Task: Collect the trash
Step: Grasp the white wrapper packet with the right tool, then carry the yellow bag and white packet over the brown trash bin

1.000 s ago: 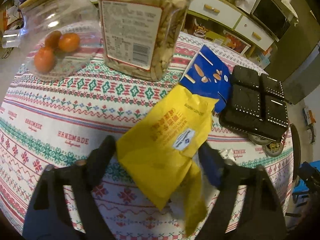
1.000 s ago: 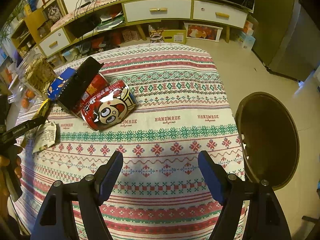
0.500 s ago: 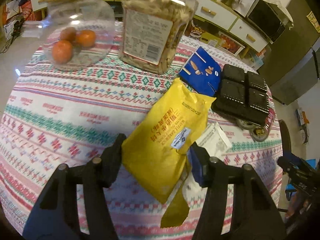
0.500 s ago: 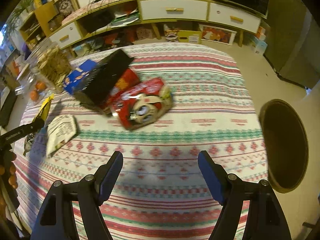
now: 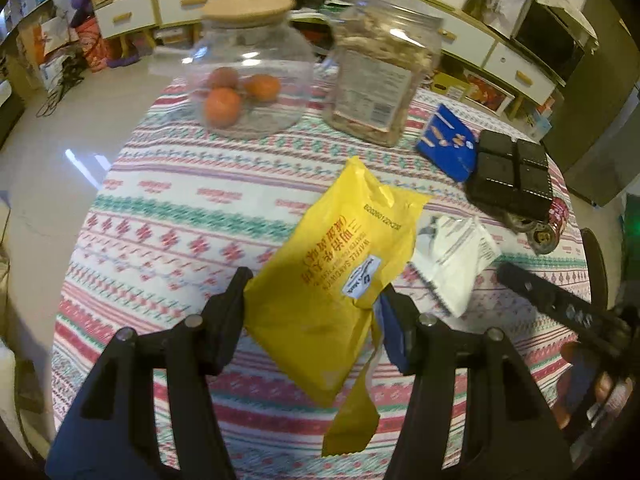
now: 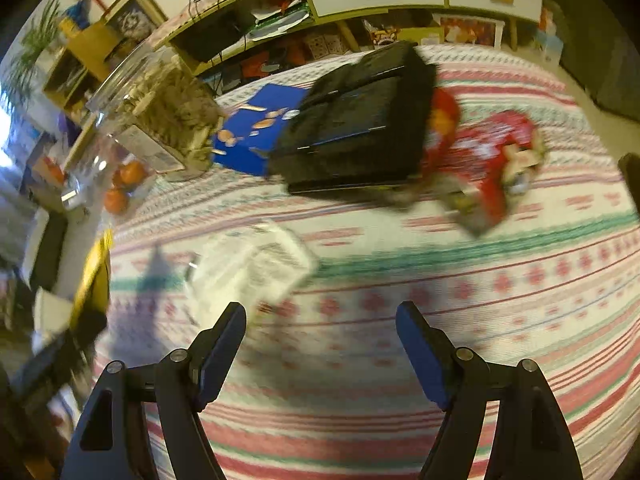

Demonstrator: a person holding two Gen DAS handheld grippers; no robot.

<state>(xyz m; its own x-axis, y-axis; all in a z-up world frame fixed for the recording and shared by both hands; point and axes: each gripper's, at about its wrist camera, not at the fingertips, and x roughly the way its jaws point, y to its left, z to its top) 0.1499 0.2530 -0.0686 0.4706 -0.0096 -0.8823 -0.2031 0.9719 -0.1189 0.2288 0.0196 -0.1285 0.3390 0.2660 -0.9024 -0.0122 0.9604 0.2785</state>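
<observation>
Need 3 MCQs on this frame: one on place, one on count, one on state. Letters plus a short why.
1. Where does the white wrapper lie?
A. on the tablecloth beside the yellow bag
B. inside the round jar
C. on the floor

2. How many orange fruits show in the cork-lidded jar?
A. one
B. three
C. six

3. What is the state of the right tongs?
A. shut on the red packet
B. open, nothing between them
C. shut on the white wrapper

Answers:
1 A: it rests flat on the patterned tablecloth, right of the yellow bag held in the left tongs.
2 B: three round fruits show through the glass.
3 B: the fingers stand apart over bare cloth.
</observation>
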